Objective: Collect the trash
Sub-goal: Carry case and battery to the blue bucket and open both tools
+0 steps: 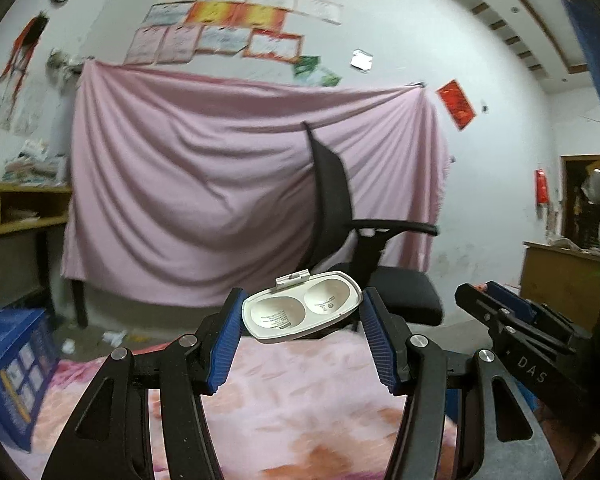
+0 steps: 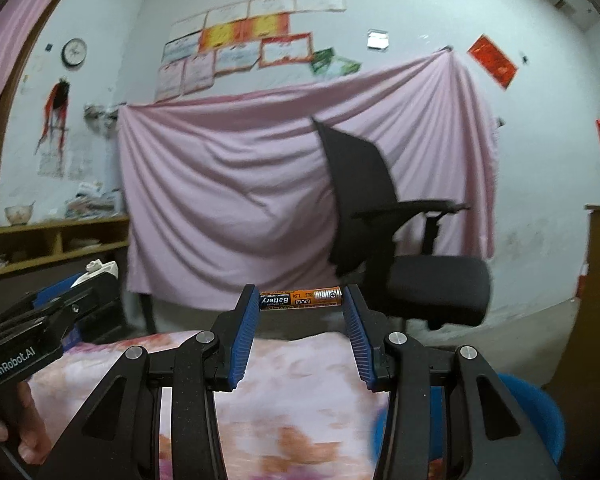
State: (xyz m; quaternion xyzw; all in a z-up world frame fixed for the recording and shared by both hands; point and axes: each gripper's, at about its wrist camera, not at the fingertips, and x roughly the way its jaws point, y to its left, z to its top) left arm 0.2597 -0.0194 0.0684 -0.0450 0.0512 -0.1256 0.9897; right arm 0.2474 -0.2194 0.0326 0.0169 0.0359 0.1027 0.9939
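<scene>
Two pieces picked: left gripper (image 1: 302, 316) clamps a white plastic case (image 1: 302, 307), right gripper (image 2: 302, 304) clamps an AAA battery (image 2: 301, 299) end to end. Both are airborne above the floral cloth (image 2: 296, 384). No bin visible; drop-off left, floor scraps (image 1: 114, 337) too.

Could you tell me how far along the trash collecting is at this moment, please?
Two pieces are picked up: the left gripper is clamped on a white plastic case, and the right gripper holds an AAA battery end to end. Both are carried above the floral bedding. No bin is in view, so dropping them off remains. Paper scraps are on the floor to collect.
</scene>
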